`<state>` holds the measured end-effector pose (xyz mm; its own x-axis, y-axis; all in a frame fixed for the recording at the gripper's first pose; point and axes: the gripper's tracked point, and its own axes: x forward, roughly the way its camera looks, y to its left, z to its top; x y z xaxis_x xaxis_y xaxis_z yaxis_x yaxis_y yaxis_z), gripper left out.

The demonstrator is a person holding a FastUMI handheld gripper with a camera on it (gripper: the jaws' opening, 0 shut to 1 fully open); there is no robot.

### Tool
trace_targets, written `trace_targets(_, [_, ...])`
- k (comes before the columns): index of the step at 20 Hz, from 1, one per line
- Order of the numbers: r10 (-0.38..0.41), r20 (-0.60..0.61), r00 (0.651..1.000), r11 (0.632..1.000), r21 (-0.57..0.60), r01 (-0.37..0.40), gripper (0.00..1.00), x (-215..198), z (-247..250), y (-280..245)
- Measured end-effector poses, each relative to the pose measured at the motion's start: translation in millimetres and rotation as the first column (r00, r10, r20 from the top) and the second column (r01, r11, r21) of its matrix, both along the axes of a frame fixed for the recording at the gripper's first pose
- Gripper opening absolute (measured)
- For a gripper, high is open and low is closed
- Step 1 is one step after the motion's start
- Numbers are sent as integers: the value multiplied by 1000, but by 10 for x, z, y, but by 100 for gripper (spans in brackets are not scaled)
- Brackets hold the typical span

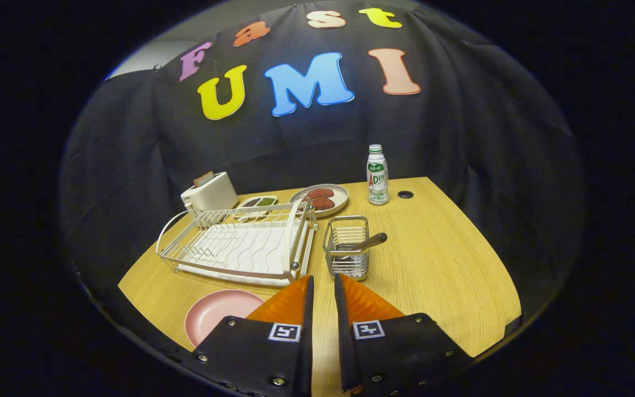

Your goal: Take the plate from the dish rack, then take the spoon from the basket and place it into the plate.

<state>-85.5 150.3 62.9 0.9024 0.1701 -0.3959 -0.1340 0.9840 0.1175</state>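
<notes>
We see the gripper (323, 281) fingers nearly closed — narrow gap, holding nothing. Pink plate (219, 313) lies flat on the desk (439, 264) at 9 o'clock of the fingertips. Spoon (362, 244) sits in the wire basket (346, 245) just ahead at 12 — dish rack (240, 245) at 11.

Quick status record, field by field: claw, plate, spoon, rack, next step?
claw: fingers nearly closed, narrow gap, holding nothing
plate: pink, flat on the table, beside the near finger bases, out of the dish rack
spoon: in the wire basket, handle leaning over the rim
dish rack: no dishes
next: probably open the claw and reach for the spoon handle
</notes>
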Motion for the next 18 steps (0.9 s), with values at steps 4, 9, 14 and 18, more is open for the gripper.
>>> trace_targets(4, [-38, 106, 994, 999, -13, 40, 26, 61, 67, -207])
trace_targets(9, [-74, 160, 984, 997, -4, 76, 27, 163, 45, -414])
trace_targets(14, [-67, 259, 964, 997, -15, 74, 27, 414, 86, -525])
trace_targets(18, [-51, 266, 963, 998, -13, 56, 27, 660, -112, -507])
